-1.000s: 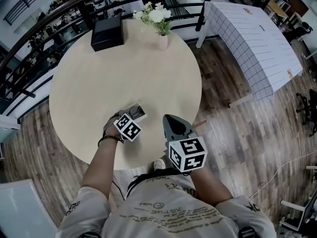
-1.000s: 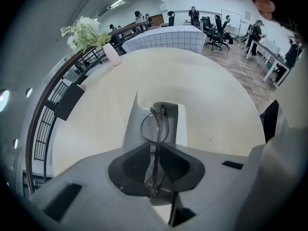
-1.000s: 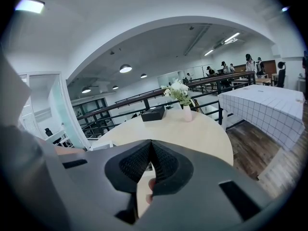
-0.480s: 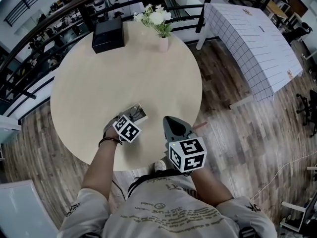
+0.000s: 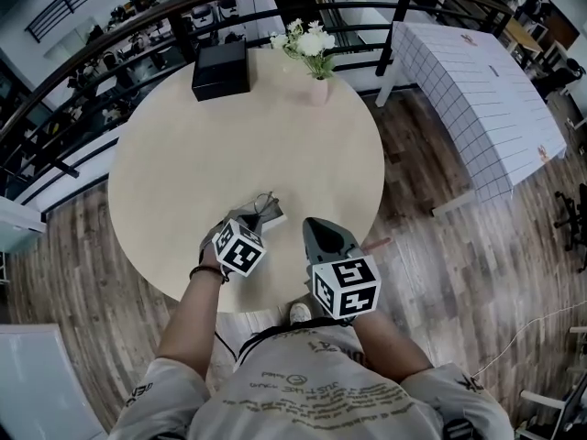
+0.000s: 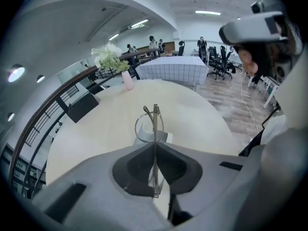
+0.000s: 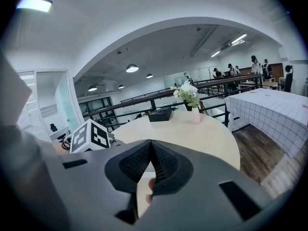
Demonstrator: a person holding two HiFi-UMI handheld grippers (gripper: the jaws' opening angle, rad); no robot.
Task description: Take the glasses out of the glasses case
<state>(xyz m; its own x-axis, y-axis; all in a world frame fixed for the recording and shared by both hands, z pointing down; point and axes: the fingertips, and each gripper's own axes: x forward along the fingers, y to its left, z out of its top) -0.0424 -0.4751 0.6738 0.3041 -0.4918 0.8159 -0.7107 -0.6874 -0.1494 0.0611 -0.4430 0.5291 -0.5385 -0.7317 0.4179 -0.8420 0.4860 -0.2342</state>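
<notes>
The left gripper (image 6: 155, 153) has its fingers clamped on the thin glasses (image 6: 150, 126), just above the case (image 6: 162, 137) at the bench's (image 5: 257, 136) six o'clock. The right gripper (image 7: 151, 153) is closed and empty. With so narrow a pinch, the frame could twist loose and drop.

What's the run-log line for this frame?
left gripper: shut on glasses | right gripper: shut, empty | glasses case: on table
</notes>
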